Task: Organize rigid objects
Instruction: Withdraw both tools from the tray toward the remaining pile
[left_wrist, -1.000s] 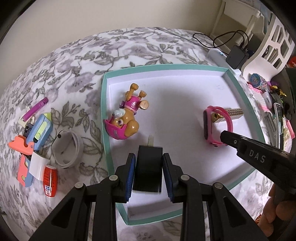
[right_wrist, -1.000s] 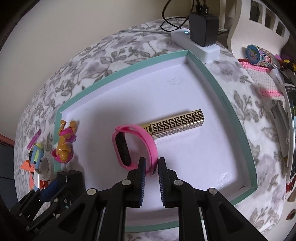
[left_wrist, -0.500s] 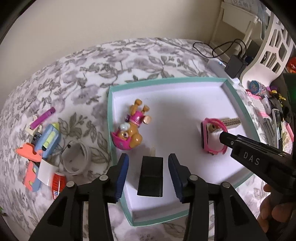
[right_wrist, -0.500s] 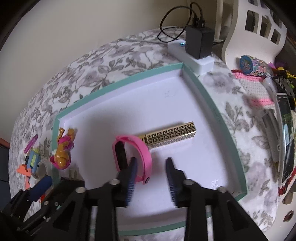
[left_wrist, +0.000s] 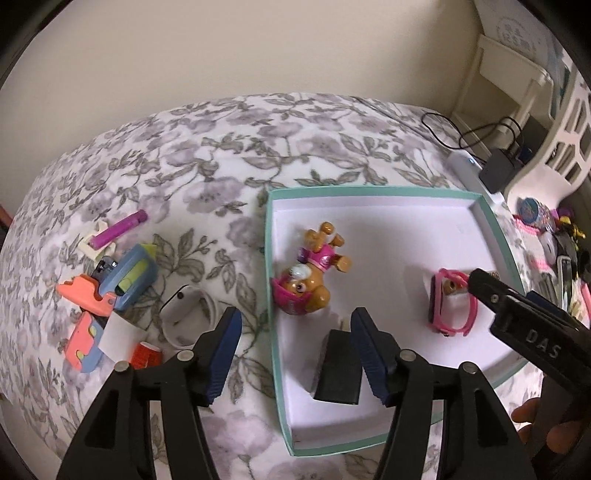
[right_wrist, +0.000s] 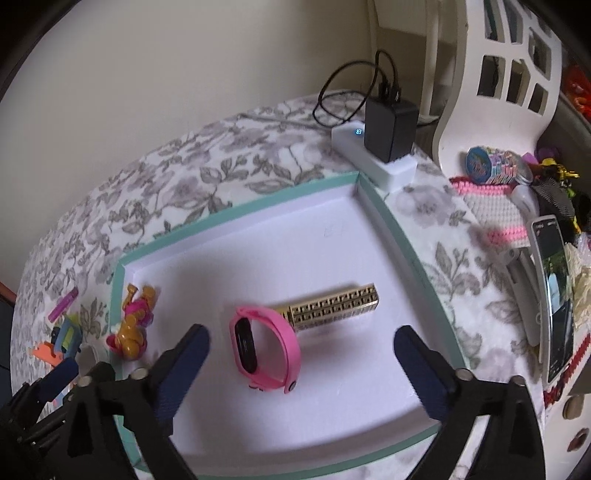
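Observation:
A teal-rimmed white tray (left_wrist: 274, 332) lies on the flowered bedspread. Inside it are a toy puppy (left_wrist: 306, 282), a black charger plug (left_wrist: 337, 371), a pink watch band (right_wrist: 266, 350) and a gold patterned box (right_wrist: 334, 304). My left gripper (left_wrist: 295, 323) hovers over the tray's left rim with its jaws opening. The plug lies flat just inside its right finger, and no pad presses on it. My right gripper (right_wrist: 301, 334) hangs above the pink band with its jaws opening wide. The band lies loose between its fingers, touching neither.
Left of the tray lie a purple marker (left_wrist: 119, 226), blue and orange toys (left_wrist: 110, 286), a white band (left_wrist: 186, 314) and a red tube (left_wrist: 146, 355). A power strip with a black adapter (right_wrist: 389, 129), a phone (right_wrist: 554, 295) and a white chair stand to the right.
Both grippers opened and rose. The left one let go of the black plug and drifted left across the tray's rim. The right one let go of the pink band.

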